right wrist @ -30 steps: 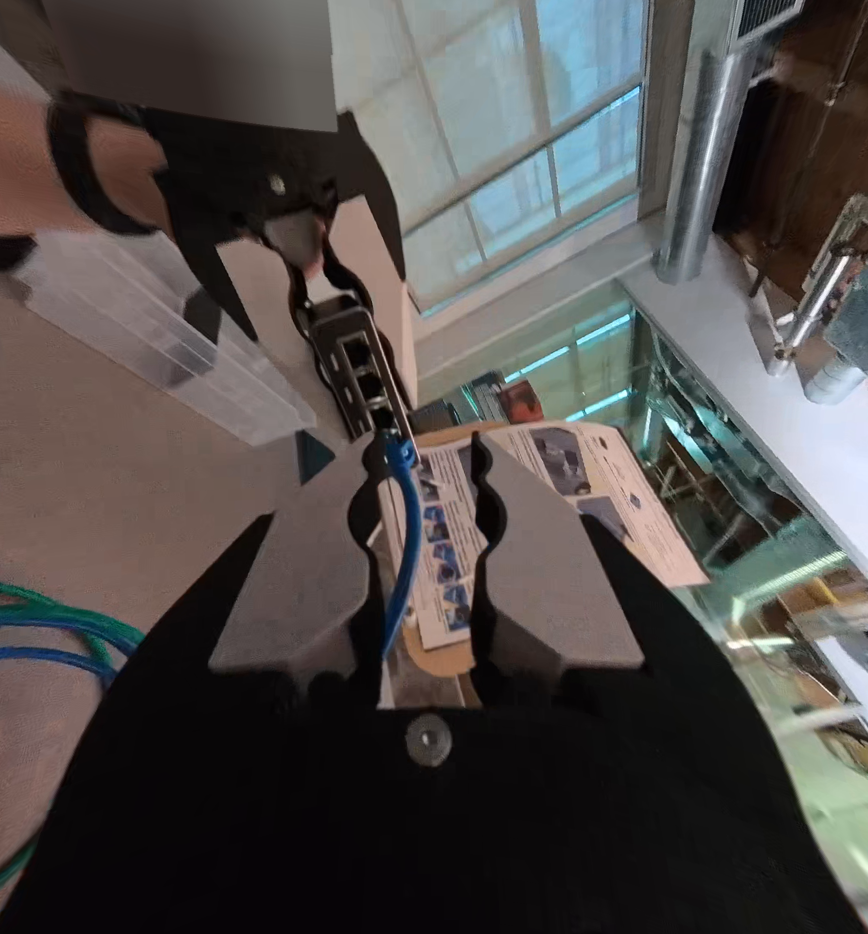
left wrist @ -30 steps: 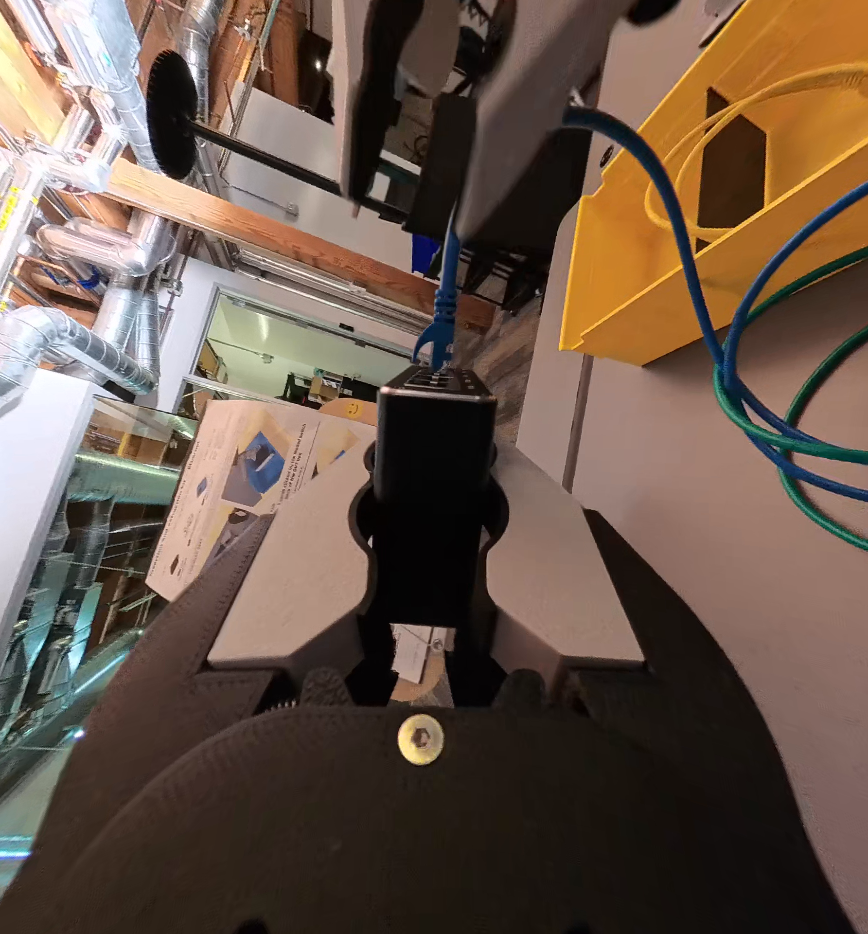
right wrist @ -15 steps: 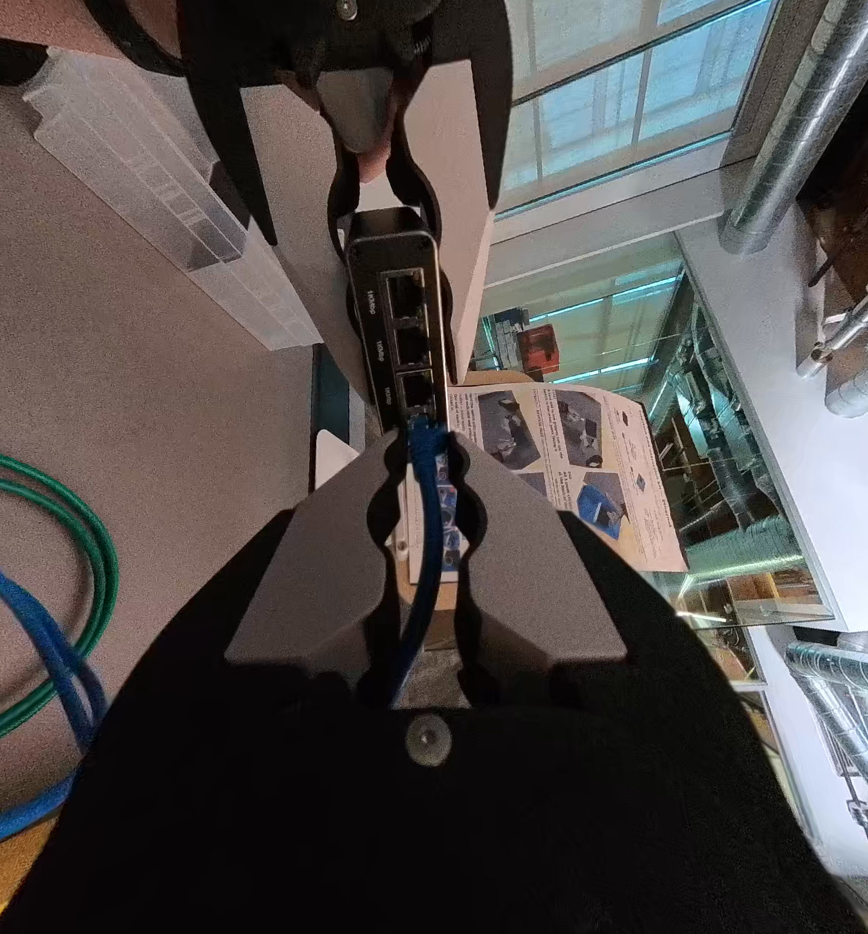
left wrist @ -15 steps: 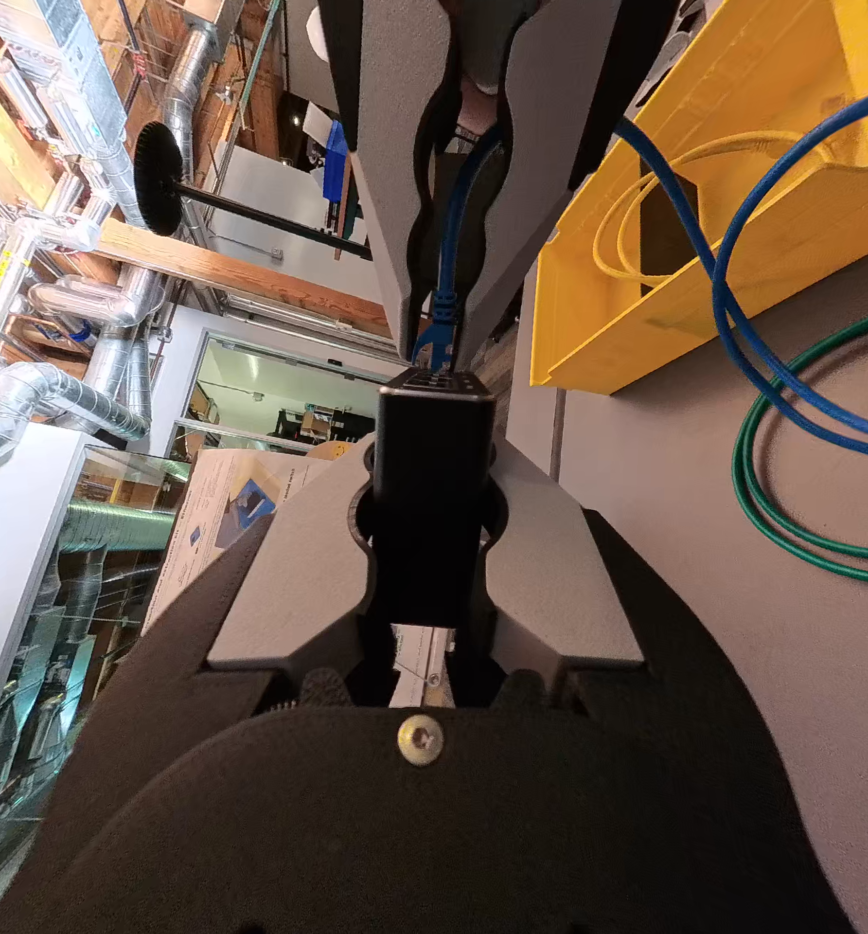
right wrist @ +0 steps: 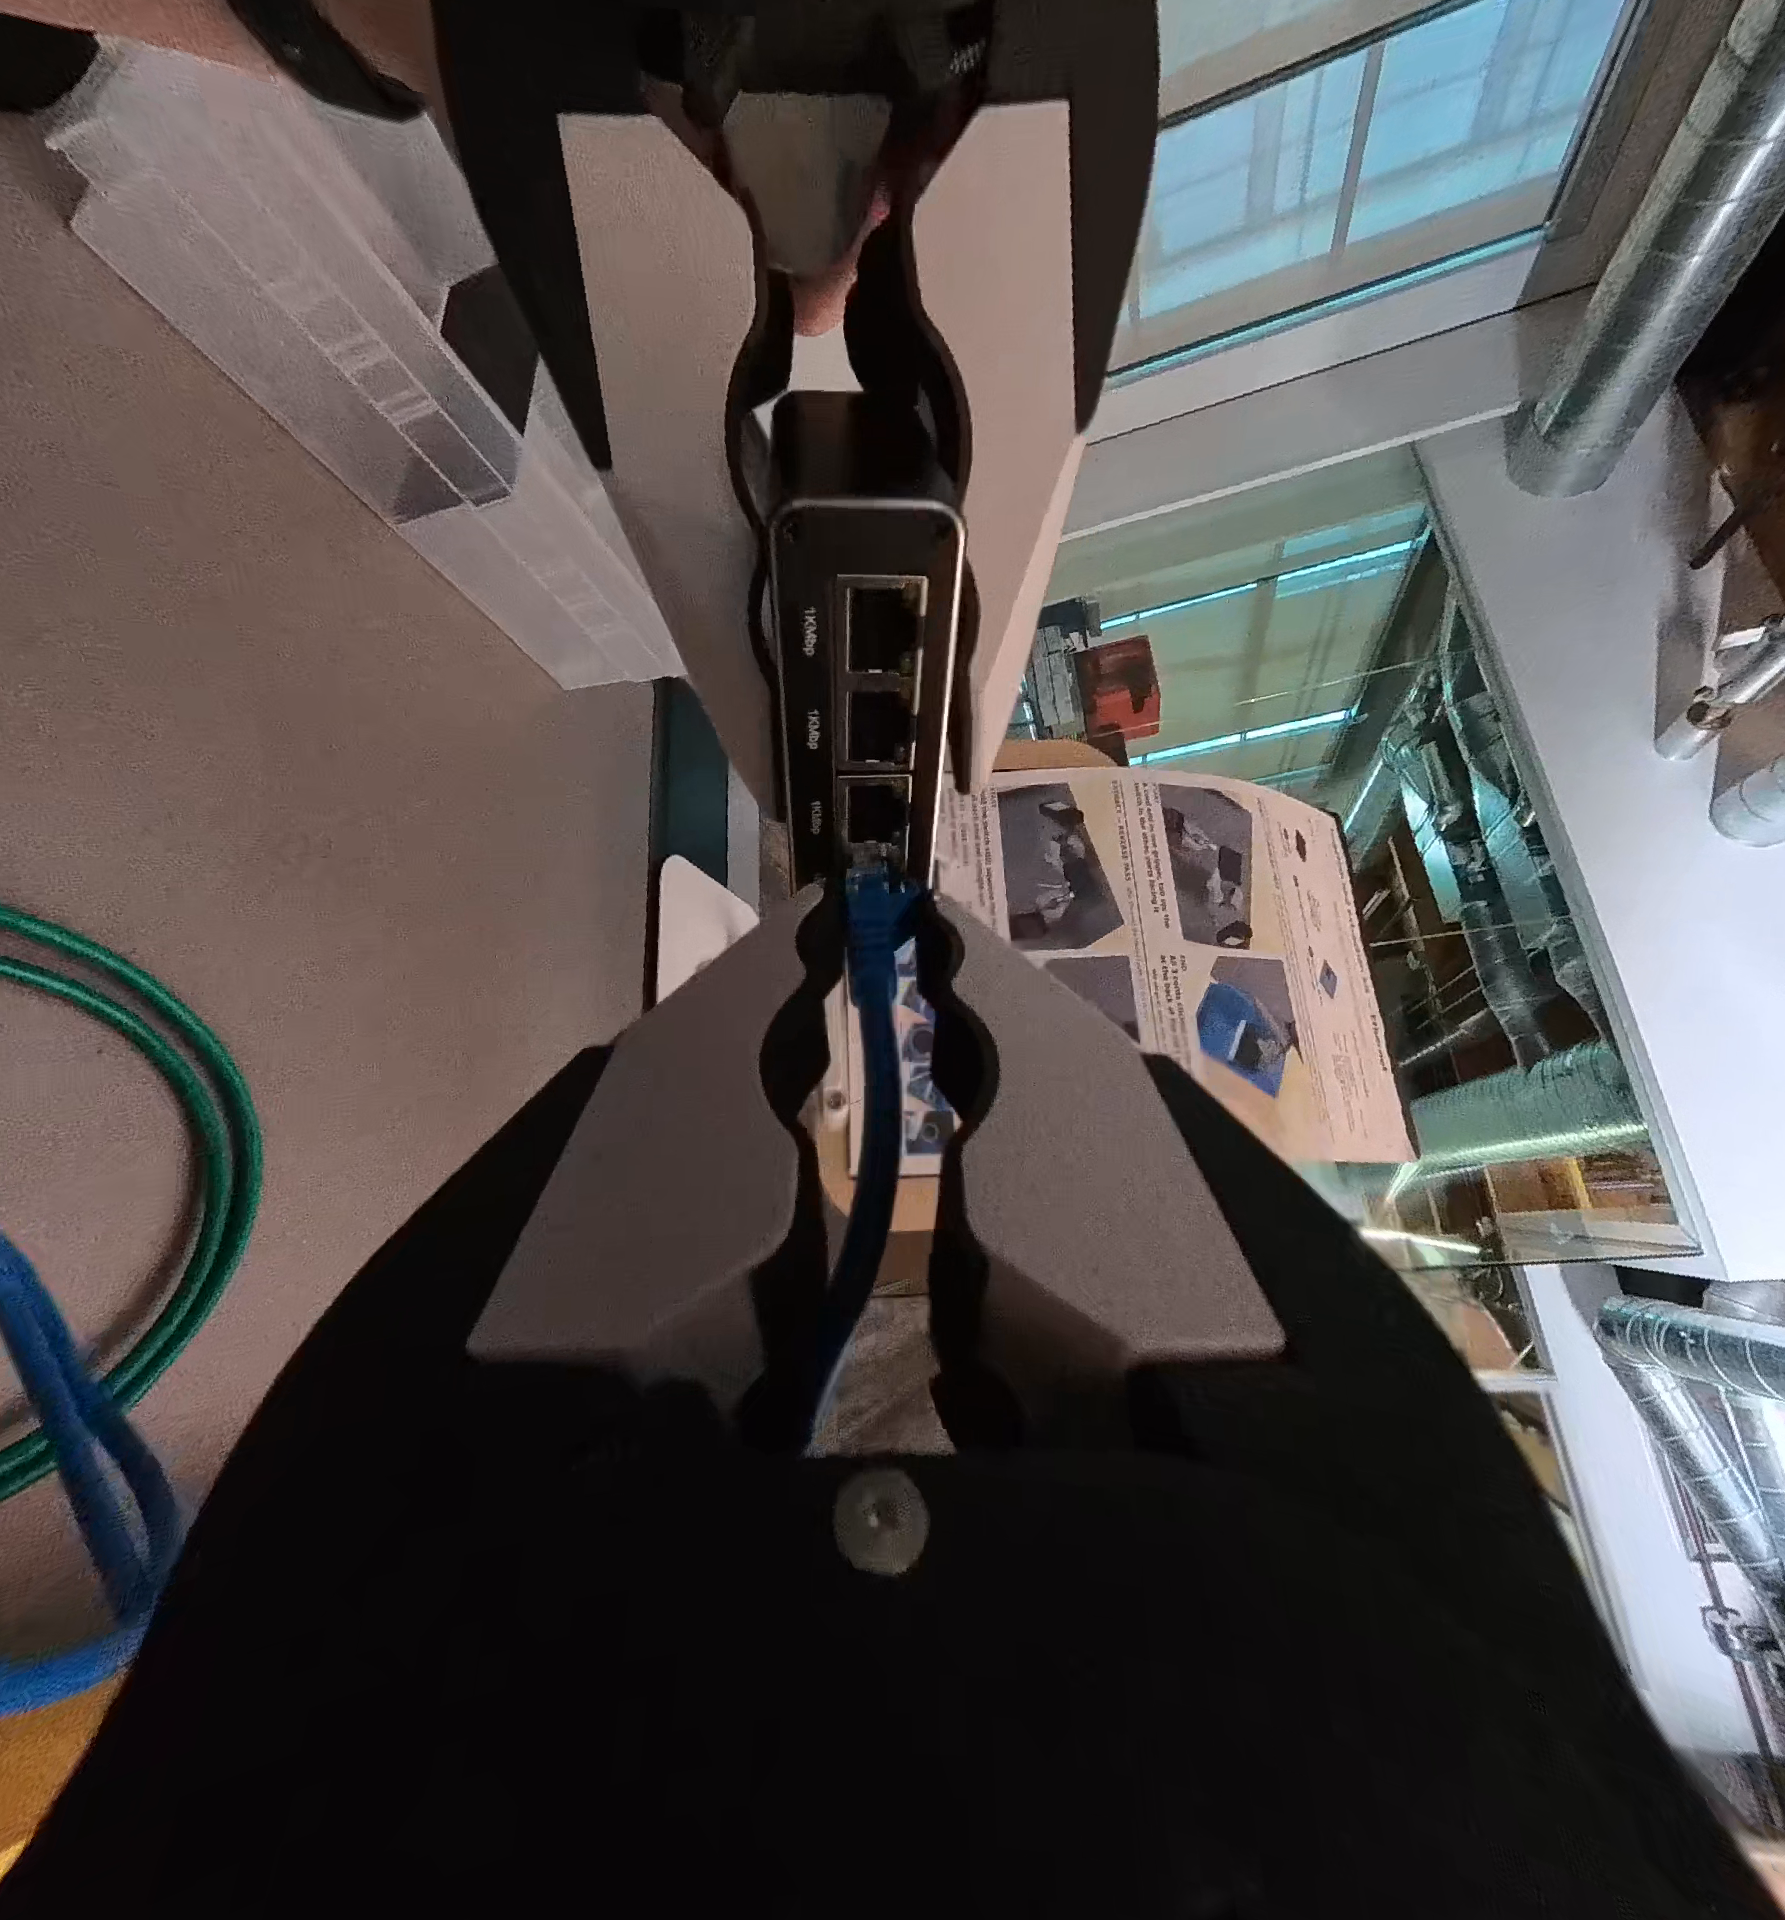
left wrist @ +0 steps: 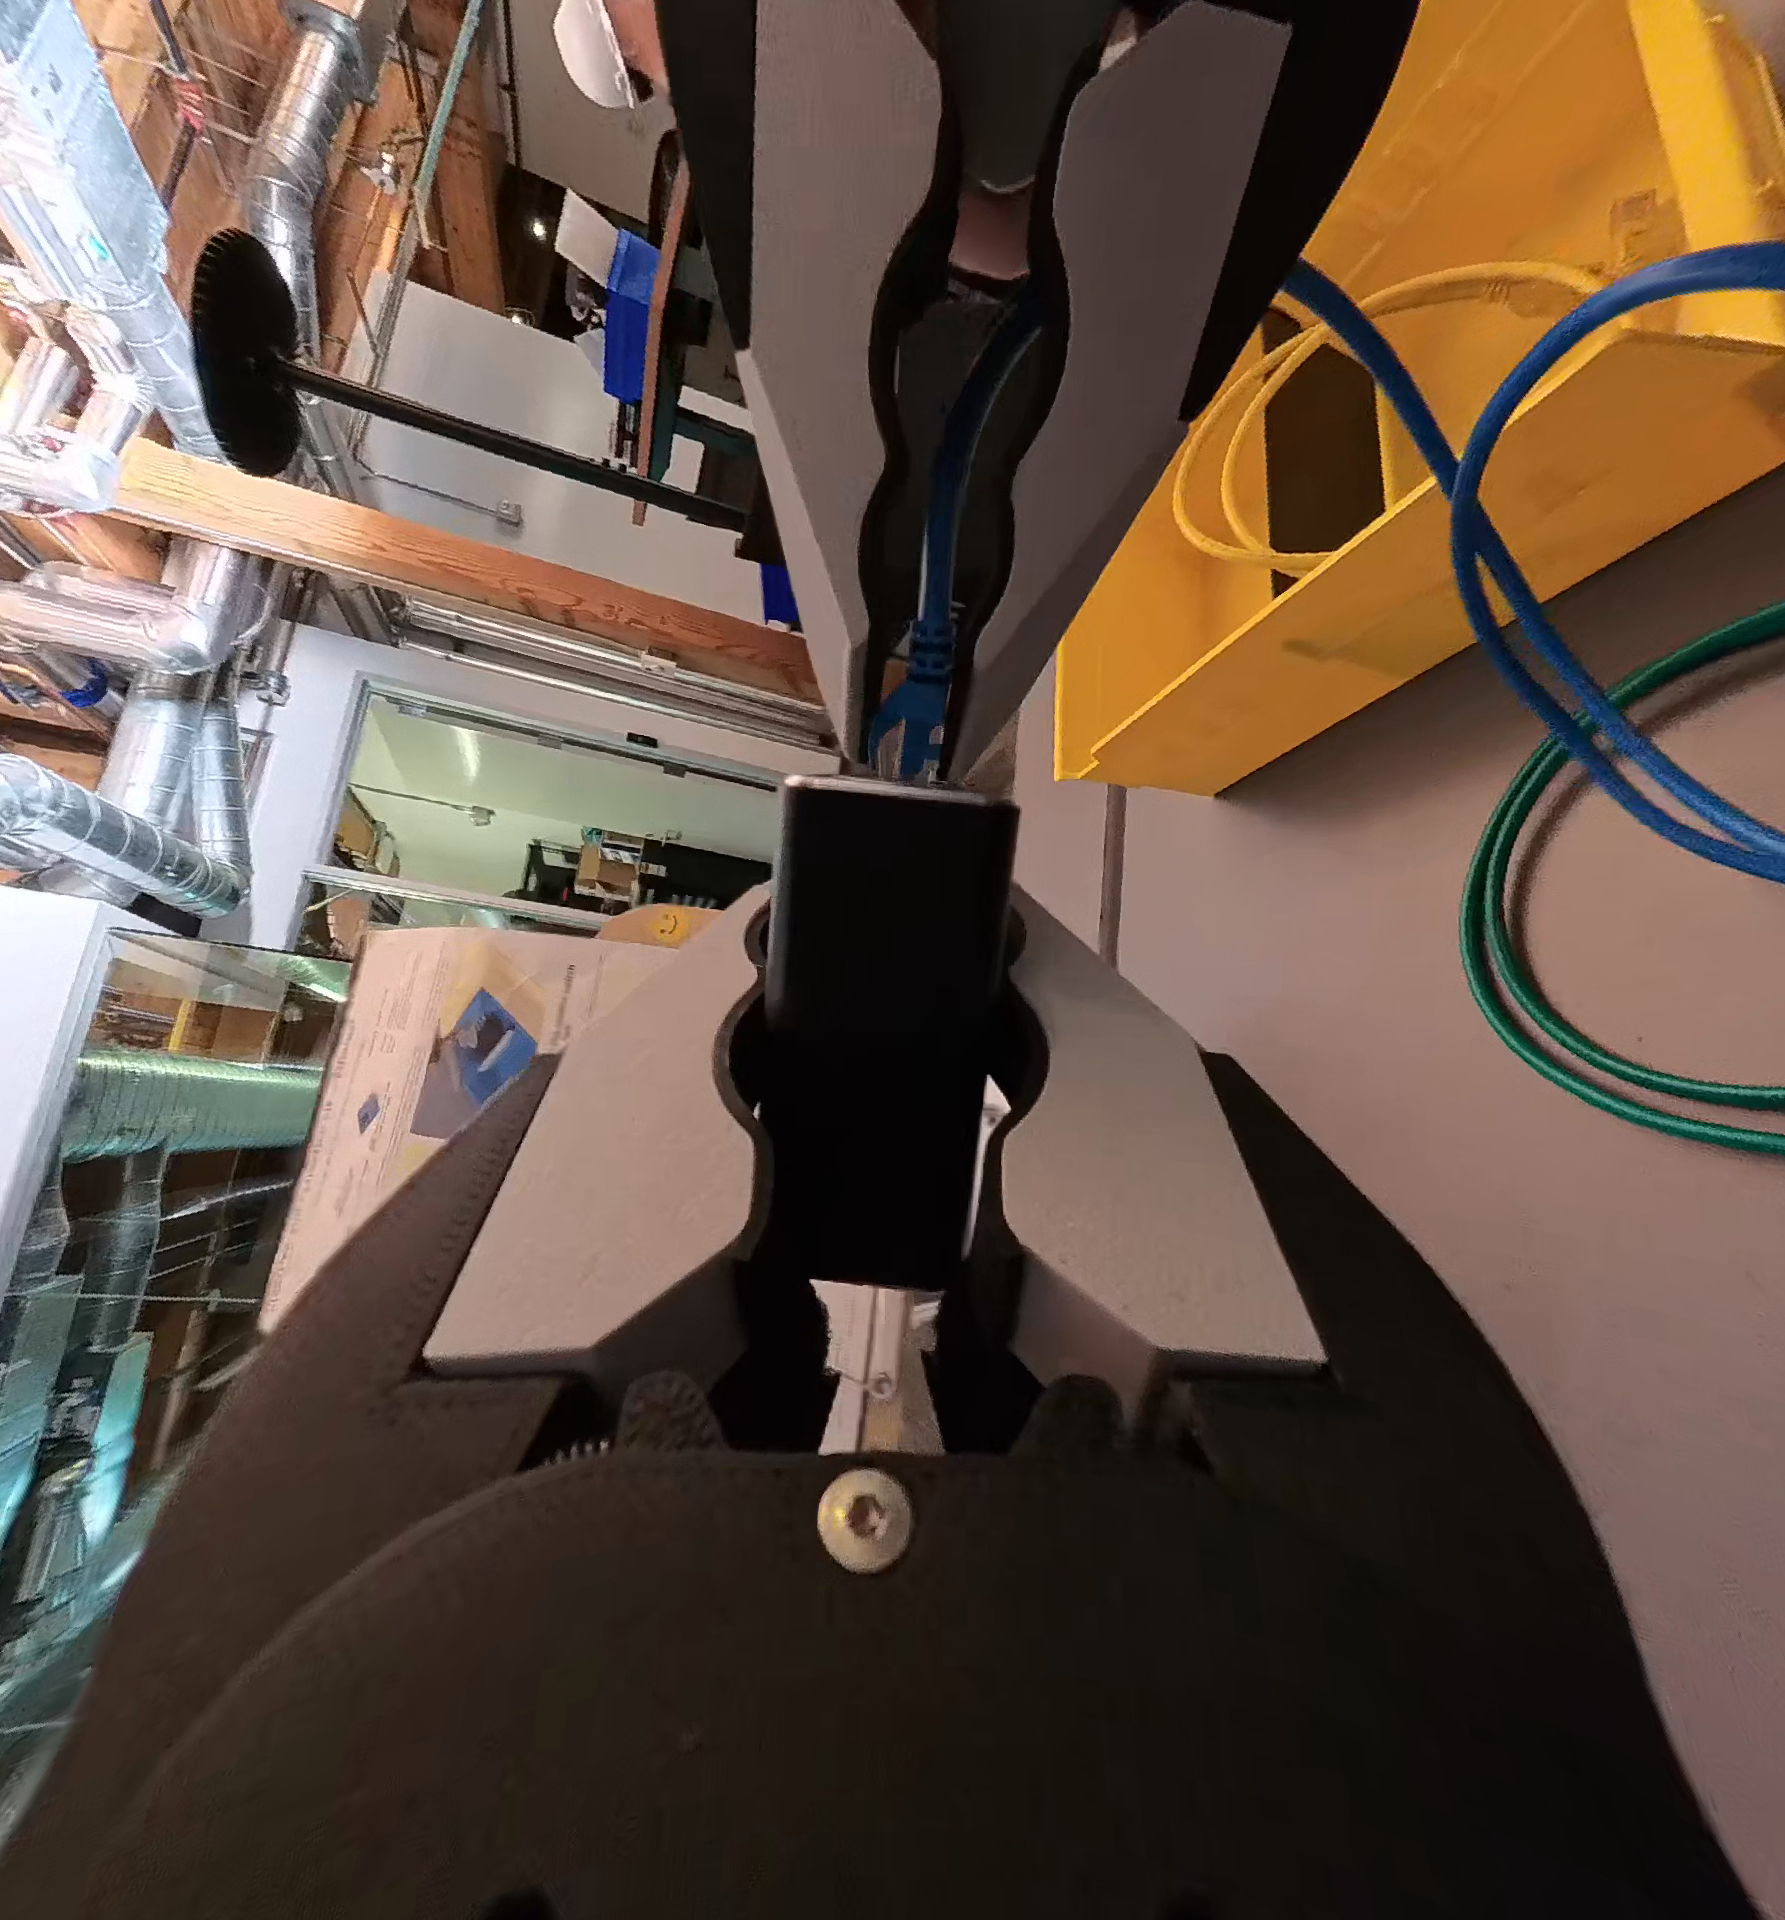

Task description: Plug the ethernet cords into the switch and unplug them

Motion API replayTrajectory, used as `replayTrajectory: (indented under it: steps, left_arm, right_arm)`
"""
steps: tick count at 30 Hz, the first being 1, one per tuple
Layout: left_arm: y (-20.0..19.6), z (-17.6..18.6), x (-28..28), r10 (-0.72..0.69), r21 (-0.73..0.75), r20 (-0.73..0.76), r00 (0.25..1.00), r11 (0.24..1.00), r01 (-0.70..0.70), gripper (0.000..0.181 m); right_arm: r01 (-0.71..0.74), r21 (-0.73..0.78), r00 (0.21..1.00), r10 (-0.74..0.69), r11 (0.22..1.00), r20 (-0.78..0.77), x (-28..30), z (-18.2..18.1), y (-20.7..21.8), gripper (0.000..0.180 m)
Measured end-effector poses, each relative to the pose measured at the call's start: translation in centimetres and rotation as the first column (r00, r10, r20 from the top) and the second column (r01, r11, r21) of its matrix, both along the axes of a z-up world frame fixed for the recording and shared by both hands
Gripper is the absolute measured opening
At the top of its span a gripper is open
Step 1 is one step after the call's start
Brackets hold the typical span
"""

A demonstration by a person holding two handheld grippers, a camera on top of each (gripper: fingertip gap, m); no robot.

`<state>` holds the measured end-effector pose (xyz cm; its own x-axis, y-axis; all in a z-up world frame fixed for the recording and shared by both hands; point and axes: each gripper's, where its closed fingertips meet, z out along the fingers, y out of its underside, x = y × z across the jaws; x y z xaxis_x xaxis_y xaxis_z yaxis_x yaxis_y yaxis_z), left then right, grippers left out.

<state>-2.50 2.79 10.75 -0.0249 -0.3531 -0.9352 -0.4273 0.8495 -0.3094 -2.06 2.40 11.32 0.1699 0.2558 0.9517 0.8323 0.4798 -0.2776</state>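
- Left wrist view: your left claw (left wrist: 888, 997) is clamping the black switch (left wrist: 883, 997), holding it off the counter (left wrist: 1439, 1299). The right claw (left wrist: 909, 717) is facing it, pinching the blue cord (left wrist: 938, 582) at the switch's far end. A green cord (left wrist: 1553, 1049) is lying looped beside a yellow bin (left wrist: 1490, 343).
- Right wrist view: your right claw (right wrist: 872, 914) is gripping the blue cord (right wrist: 867, 1091), its plug (right wrist: 875, 883) sitting at the switch's (right wrist: 867, 707) nearest port; whether it is seated, you cannot tell.
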Motion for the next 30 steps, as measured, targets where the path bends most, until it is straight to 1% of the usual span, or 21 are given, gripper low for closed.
replayTrajectory:
  steps: [3,7,10,13,18,22,30]
  left_arm:
    - [-0.3,0.1,0.5,-0.01,0.064,0.017,1.0,0.998,0.009,0.036]
    - [-0.5,-0.5,0.8,-0.042,0.045,-0.003,0.999,0.998,0.042,0.036]
    - [-0.3,-1.2,1.1,-0.051,0.006,-0.032,0.998,0.999,0.051,0.036]
    - [-0.8,-1.1,1.1,-0.065,0.003,-0.035,0.997,0.998,0.065,0.036]
    - [-1.6,-1.9,1.0,-0.108,-0.075,-0.089,0.99,0.992,0.101,0.037]
    - [-2.1,-2.1,0.9,-0.132,-0.09,-0.107,0.985,0.988,0.123,0.037]
    - [-0.8,-4.3,1.4,-0.118,-0.168,-0.182,0.976,0.982,0.088,0.037]
  right_arm:
    - [0.005,-0.019,1.0,-0.005,1.0,-0.013,0.4,0.1,-0.3,0.012]
    - [0.014,-0.079,1.0,-0.015,0.997,-0.009,0.8,-0.6,-0.8,0.011]
    - [0.048,-0.114,0.999,-0.046,0.992,0.02,1.1,-1.3,-0.8,0.012]
    - [0.027,-0.134,1.0,-0.027,0.991,0.006,1.1,-1.3,-1.4,0.012]
    - [0.026,-0.198,0.999,-0.021,0.98,0.027,0.9,-2.1,-2.2,0.012]
    - [-0.001,-0.23,1.0,0.006,0.973,0.018,0.8,-2.3,-2.9,0.013]
    - [0.101,-0.286,0.992,-0.075,0.953,0.102,1.6,-4.3,-1.8,0.015]
